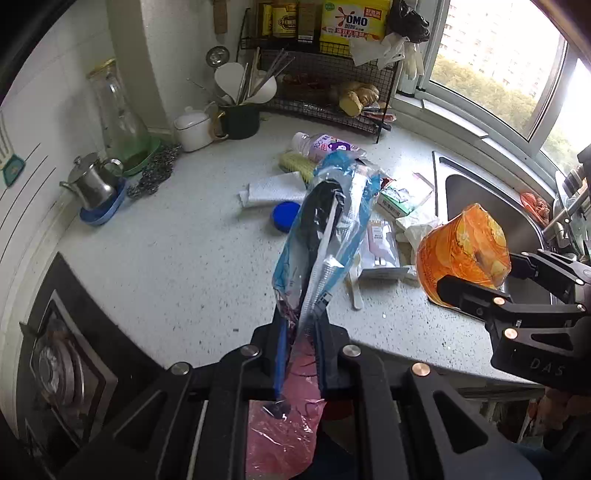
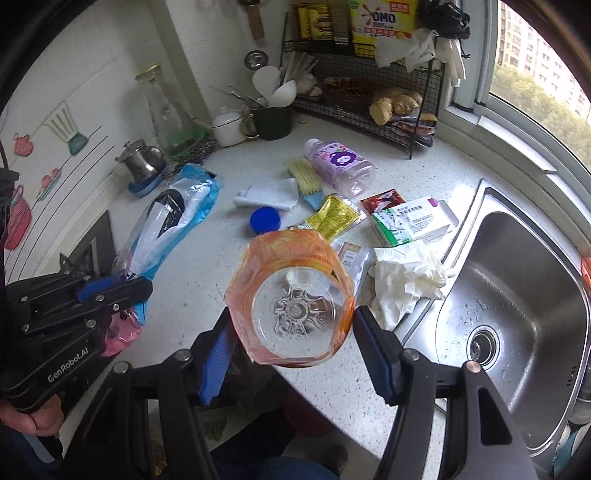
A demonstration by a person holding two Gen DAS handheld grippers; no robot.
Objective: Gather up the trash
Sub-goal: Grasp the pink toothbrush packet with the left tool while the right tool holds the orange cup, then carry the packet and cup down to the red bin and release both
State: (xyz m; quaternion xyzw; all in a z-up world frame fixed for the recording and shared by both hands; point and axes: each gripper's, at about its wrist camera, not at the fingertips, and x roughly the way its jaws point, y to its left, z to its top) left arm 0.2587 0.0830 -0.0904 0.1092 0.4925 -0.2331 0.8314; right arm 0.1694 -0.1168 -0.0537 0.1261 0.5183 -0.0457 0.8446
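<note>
Right wrist view: speckled white countertop [image 2: 192,258] beside steel sink [image 2: 535,295], window [image 2: 535,74] behind.

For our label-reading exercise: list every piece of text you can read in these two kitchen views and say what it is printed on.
"OMO": yellow detergent box on the wire rack.
"GenRobot.AI": body of the left gripper.
"DAS": body of the right gripper.
Too small or blurred: the medicine box, purple bottle, yellow sachet, orange bottle label.
</note>
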